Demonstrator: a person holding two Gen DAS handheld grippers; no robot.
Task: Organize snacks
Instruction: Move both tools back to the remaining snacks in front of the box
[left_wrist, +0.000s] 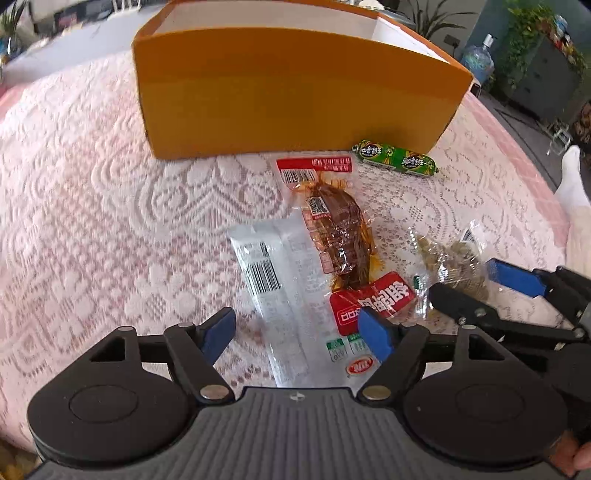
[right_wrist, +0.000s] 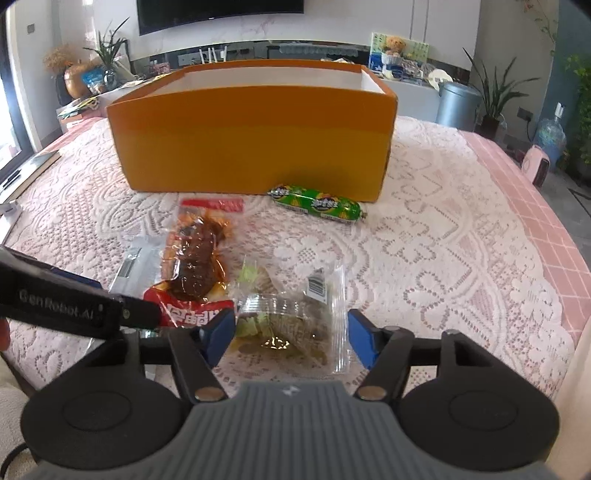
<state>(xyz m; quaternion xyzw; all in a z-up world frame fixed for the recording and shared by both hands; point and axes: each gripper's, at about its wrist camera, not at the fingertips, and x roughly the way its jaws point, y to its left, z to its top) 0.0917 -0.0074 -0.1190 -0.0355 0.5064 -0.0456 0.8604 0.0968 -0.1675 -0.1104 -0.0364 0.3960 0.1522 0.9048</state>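
**Snack packets before an open orange box: handling and grip points**

Four packets on a lace-covered surface (right_wrist: 443, 258), all in front of the orange box (right_wrist: 255, 147).

Clear packet of greenish-brown snack (right_wrist: 291, 317): between the fingers of the right gripper (right_wrist: 291, 341), which straddle it with a gap on either side, pads not seen pressing; fingers parted, nothing gripped. Likely light, crinkly and slippery; contents probably loose and shifting, so best pinched across the filled middle rather than the thin sealed edge.

White packet (left_wrist: 280, 295): flat on the surface, directly ahead of the left gripper (left_wrist: 297, 332), whose fingers stand wide apart and hold nothing. Probably thin, limp and hard to lift flat; a long edge or a raised corner offers the better hold.

Red-and-clear packet of brown meat (left_wrist: 332, 236): lying partly over the white packet's right edge. Probably heavier and firmer than the rest, film glossy and slick; the thick middle gives the surest grip, the red end tabs likely to slip or fold.

Green sausage (right_wrist: 317, 205): just beside the box's front wall, well apart from both grippers. Round, firm, apt to roll; to be clamped across its width.

Orange box: open-topped, stiff card, white inside. Only upper inner walls visible; floor hidden, contents cannot be told. No snack seen inside.
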